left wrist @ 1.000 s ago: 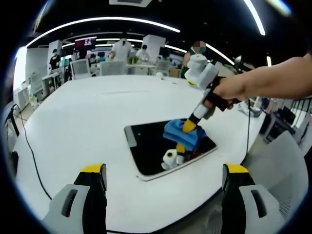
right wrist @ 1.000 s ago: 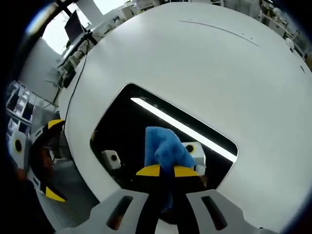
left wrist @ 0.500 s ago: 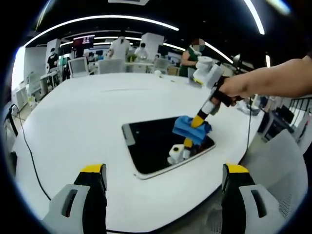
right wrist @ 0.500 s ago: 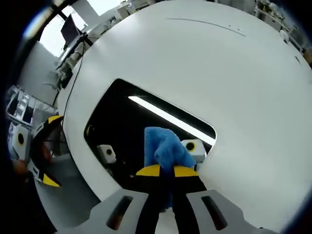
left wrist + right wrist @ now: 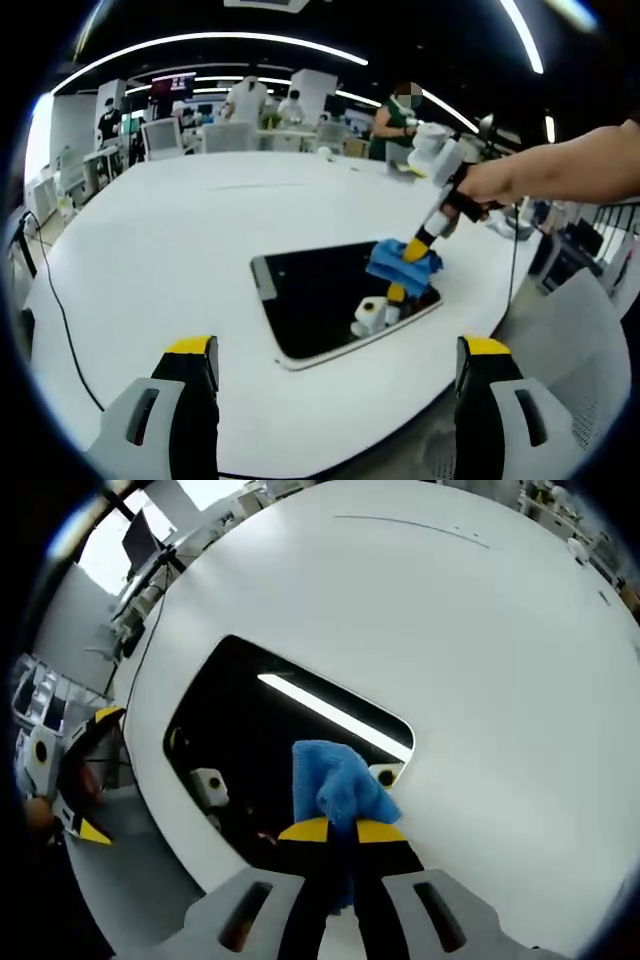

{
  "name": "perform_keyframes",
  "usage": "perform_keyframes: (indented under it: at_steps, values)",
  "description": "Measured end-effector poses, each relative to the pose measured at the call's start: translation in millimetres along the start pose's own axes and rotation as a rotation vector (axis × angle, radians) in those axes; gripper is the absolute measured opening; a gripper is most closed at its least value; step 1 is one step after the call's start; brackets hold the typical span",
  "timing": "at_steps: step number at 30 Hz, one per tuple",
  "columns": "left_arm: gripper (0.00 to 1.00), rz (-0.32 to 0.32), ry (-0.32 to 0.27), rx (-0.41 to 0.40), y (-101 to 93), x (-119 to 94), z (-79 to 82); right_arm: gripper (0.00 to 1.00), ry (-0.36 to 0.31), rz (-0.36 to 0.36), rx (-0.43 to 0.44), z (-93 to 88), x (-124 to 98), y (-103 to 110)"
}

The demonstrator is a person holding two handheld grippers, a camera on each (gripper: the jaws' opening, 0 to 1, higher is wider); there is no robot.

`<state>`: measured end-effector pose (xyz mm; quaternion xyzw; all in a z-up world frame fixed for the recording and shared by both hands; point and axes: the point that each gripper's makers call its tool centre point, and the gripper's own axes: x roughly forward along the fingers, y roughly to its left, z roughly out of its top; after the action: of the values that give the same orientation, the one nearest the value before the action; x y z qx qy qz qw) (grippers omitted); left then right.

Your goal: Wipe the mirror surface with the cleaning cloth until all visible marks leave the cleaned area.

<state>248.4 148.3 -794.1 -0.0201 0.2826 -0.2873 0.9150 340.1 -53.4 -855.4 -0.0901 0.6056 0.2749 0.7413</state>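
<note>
The mirror [image 5: 335, 300] lies flat on the bench [image 5: 170, 240], near its edge. The cleaning cloth [image 5: 403, 262] rests on the mirror's far corner under the right claw [image 5: 340, 830], while the left claw [image 5: 335, 350] sits well apart from the mirror, off the bench edge.

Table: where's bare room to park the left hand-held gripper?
The white table is bare between the mirror and its far edge, and beside the mirror's left end. Crowded: the mirror's right end, where the right hand-held gripper presses the blue cloth.
</note>
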Motion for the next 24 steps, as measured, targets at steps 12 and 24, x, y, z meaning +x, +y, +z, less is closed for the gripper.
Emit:
perform_keyframes:
  at_steps: [12, 24]
  values:
    - [0.99, 0.001, -0.008, -0.008, 0.1, -0.3, 1.0, 0.02, -0.007, -0.091, -0.083, -2.1, 0.3, -0.3]
    - [0.99, 0.015, 0.001, -0.013, 1.5, -2.8, -3.6, 0.02, 0.010, -0.176, -0.127, -2.2, 0.7, 2.2]
